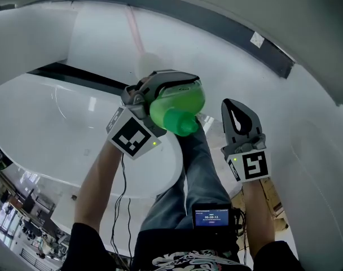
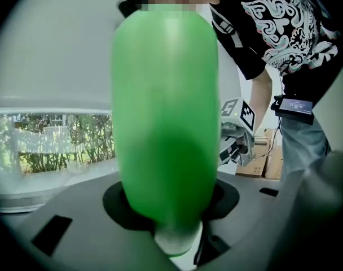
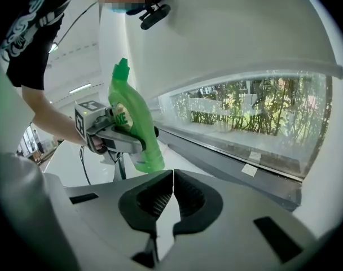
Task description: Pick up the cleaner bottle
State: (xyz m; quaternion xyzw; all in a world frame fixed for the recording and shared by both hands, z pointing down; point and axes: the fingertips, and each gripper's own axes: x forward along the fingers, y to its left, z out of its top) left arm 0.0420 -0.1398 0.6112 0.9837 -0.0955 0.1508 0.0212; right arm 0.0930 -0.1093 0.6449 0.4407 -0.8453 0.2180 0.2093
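left claw (image 1: pixel 172 87): grips green cleaner bottle (image 1: pixel 180 110) | right claw (image 1: pixel 234 109): closed, empty

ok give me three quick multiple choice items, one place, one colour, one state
1. Where is the cleaner bottle? A) lying on the floor B) in the fingers of the left gripper C) inside a box
2. What colour is the bottle? A) blue B) green C) red
3. The fingers of the right gripper are: A) shut on nothing B) wide open C) shut on a cloth
Answers: 1 B, the fingers clamp its body; 2 B, body and cap are green; 3 A, its fingers meet with nothing between.
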